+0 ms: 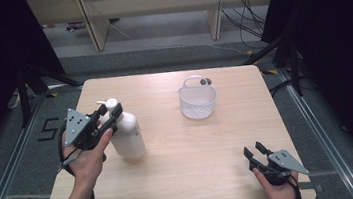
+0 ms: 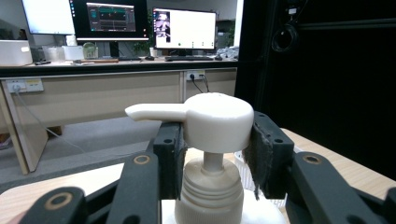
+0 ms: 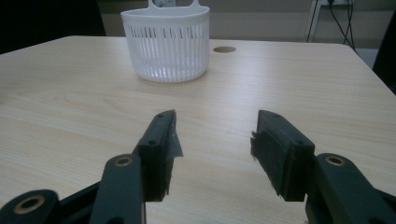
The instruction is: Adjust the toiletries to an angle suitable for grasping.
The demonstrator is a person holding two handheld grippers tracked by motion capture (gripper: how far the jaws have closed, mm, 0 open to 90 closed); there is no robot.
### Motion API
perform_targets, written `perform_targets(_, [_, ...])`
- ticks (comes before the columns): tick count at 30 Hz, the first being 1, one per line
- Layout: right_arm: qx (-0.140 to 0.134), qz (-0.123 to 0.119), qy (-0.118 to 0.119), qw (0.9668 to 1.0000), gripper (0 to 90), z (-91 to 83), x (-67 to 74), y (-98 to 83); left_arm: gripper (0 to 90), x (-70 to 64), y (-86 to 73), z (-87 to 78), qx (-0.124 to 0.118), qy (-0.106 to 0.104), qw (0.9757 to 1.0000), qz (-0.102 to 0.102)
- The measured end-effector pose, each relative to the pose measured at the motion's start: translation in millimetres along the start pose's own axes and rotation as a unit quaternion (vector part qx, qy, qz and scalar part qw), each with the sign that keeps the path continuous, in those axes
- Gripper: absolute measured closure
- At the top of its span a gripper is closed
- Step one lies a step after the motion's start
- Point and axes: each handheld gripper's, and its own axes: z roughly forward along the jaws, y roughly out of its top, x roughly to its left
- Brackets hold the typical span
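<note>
In the high view a pale wooden table (image 1: 179,144) with rounded corners stands on a grey floor (image 1: 14,148), where a dark mark that reads like "5" (image 1: 48,129) lies left of the table; black curtains close both sides, and wooden desk legs and loose cables show at the far end. A white pump bottle (image 1: 126,130) stands upright on the left part of the table, with no label that can be read. The left gripper (image 1: 107,118), held in the person's left hand (image 1: 88,157), has its jaws at the bottle's pump top. A white slotted basket (image 1: 197,99) with a loop handle stands well apart from the bottle, right of centre toward the far edge, just beside a small round hole (image 1: 206,81) in the tabletop. The right gripper (image 1: 254,152) sits low near the table's right front corner in the right hand (image 1: 278,191), jaws spread with nothing between them. In the left gripper view the jaws are closed on the cream pump head (image 2: 217,122), one pad on each side, its nozzle pointing left above the ribbed collar (image 2: 210,186); beyond are a long desk (image 2: 116,63) with two lit monitors (image 2: 144,23), their screen text too small to read, and wall sockets below. In the right gripper view the jaws stand wide apart over bare wood grain, the right gripper (image 3: 214,135) aimed toward the basket (image 3: 166,42), which stands ahead with the hole (image 3: 224,49) to its right; no writing shows on it.
</note>
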Motion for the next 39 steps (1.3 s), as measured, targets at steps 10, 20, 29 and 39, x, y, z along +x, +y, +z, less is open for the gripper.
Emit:
perform_targets(10, [0.003, 0.015, 0.012, 0.9998, 49.1, -1.3, 1.0, -0.4, 59.5, -4.4, 5.8, 9.1, -0.005, -0.011, 0.9999, 0.004])
perform_targets(20, [0.023, 0.016, -0.009, 0.9996, 49.1, -4.1, 2.7, 0.8, 59.5, -8.5, 12.2, 15.0, -0.008, -0.018, 0.9998, 0.007])
perform_targets(29, [0.003, 0.000, 0.004, 1.0000, 49.0, -0.8, -1.0, 0.0, 59.5, -12.3, 18.9, 22.5, -0.010, -0.027, 0.9996, 0.009])
perform_targets(39, [0.008, -0.002, 0.000, 1.0000, 48.8, -1.6, -1.7, 0.2, 59.5, -15.9, 25.3, 33.5, -0.013, -0.034, 0.9993, 0.009])
